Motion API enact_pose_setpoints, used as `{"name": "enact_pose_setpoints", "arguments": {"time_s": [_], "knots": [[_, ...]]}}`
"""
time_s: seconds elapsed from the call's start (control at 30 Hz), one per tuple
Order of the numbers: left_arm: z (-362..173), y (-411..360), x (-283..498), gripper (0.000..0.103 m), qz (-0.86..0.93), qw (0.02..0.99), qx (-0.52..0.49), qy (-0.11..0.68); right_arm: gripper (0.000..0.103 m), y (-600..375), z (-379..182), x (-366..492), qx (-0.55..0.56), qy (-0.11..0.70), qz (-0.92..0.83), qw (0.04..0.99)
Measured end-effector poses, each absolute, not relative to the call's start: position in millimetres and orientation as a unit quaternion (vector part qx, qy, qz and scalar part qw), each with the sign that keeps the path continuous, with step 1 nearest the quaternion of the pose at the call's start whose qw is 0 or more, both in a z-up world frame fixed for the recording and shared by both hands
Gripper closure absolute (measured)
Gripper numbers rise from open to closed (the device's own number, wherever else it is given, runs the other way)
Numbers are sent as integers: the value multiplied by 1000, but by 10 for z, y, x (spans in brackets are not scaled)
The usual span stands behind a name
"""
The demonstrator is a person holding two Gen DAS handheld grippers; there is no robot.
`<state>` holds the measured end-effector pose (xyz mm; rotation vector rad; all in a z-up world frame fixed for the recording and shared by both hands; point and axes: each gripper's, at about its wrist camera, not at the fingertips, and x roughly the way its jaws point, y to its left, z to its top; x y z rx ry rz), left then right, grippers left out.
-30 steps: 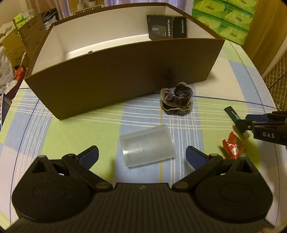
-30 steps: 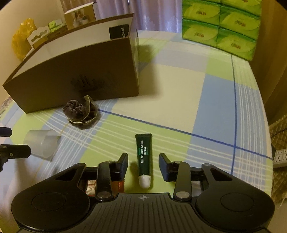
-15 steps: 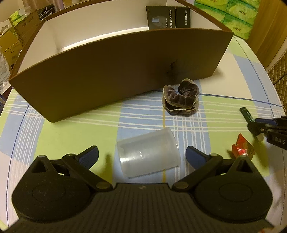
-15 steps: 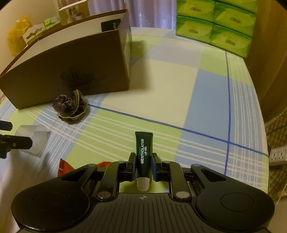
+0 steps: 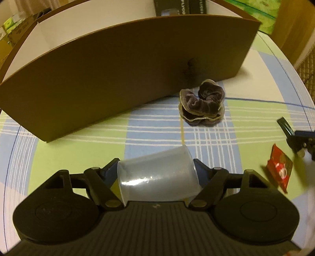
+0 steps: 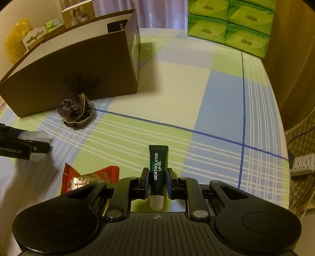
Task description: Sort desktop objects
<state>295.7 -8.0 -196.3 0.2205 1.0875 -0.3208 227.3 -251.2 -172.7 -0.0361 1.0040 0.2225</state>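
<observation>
My left gripper (image 5: 157, 173) has its jaws closed on the cup (image 5: 157, 177), which lies on its side across them; my right gripper (image 6: 157, 182) pinches the tube (image 6: 158, 170) lengthwise. The box (image 5: 126, 74) stands ahead, nearer my left, its wall higher than either load.

A lived-in room of a home. The desk (image 6: 226, 94) wears a checked green, blue and white cloth, and green tissue packs (image 6: 228, 25) are stacked at its far edge against a wooden wall panel. Curtains (image 6: 157, 11) hang behind them. Cartons (image 6: 78, 11) and a yellow bag (image 6: 16, 39) crowd the far left corner, and a power strip (image 6: 302, 164) lies off the right edge.
</observation>
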Motion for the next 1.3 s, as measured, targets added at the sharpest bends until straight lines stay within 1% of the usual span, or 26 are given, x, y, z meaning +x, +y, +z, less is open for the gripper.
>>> {"name": "enact_pose_setpoints", "arguments": {"time_s": [0.2, 0.57, 0.9, 1.0, 1.3], "knots": [[-1957, 109, 2841, 28, -154, 838, 110, 512, 88, -2515, -1732, 2309, -16, 480, 112, 870], [-1933, 520, 2706, 27, -114, 839, 89, 524, 86, -2448, -1759, 2389, -52, 481, 118, 867], [-1941, 482, 2580, 27, -124, 839, 93, 522, 86, -2398, -1754, 2330, -62, 492, 110, 861], [-1958, 455, 2551, 28, -129, 839, 96, 521, 89, -2383, -1748, 2285, -64, 492, 111, 861], [-1865, 359, 2338, 28, -150, 840, 122, 507, 89, -2365, -1614, 2038, -39, 499, 122, 857]]}}
